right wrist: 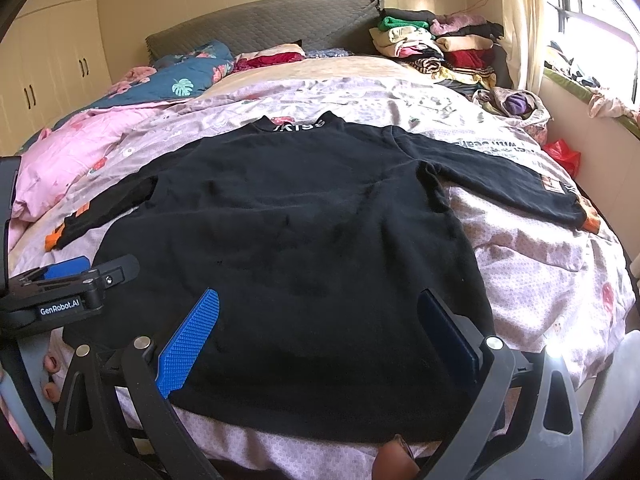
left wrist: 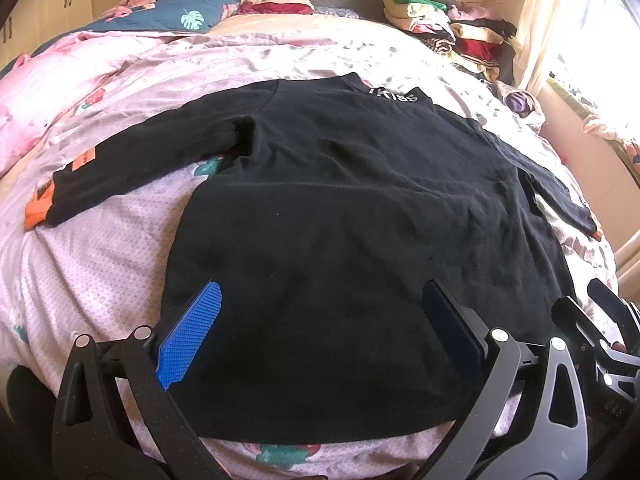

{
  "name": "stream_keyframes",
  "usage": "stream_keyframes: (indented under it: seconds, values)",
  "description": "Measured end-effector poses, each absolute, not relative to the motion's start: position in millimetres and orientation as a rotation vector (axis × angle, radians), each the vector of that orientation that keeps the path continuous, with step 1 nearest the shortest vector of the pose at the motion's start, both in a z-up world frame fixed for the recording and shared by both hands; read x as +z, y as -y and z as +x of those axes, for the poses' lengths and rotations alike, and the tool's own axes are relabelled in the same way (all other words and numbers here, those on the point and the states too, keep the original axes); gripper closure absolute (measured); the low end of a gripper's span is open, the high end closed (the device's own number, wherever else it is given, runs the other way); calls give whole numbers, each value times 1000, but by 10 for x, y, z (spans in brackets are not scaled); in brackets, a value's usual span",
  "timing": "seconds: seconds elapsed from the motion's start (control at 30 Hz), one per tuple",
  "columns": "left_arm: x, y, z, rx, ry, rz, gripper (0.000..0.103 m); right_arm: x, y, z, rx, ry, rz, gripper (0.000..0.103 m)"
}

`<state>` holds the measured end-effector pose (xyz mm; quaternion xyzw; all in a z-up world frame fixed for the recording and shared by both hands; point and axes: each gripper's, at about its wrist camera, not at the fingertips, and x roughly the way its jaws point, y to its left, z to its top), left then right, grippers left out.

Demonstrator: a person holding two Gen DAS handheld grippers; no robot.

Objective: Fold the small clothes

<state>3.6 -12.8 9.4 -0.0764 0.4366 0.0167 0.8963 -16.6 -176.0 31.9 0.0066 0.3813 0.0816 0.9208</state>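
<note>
A black long-sleeved top (left wrist: 340,208) with orange cuffs lies flat on the pink bed cover, collar away from me, both sleeves spread out. It also shows in the right wrist view (right wrist: 300,240). My left gripper (left wrist: 320,304) is open and empty, hovering over the top's lower hem on the left half. My right gripper (right wrist: 316,312) is open and empty over the hem's right half. The left gripper (right wrist: 68,280) shows at the left edge of the right wrist view.
The pink patterned bed cover (left wrist: 100,248) fills the bed. A stack of folded clothes (left wrist: 448,28) sits at the far right by the window. A blue leaf-print quilt (left wrist: 180,12) lies at the far left near the grey headboard (right wrist: 260,24).
</note>
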Motion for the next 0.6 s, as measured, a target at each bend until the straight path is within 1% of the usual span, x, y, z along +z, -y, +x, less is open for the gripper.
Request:
stream_keyframes:
  seconds: [0.6]
  values:
    - [244,148,615,18,-892,-165,8,536,1878,378,137,-786,101,4]
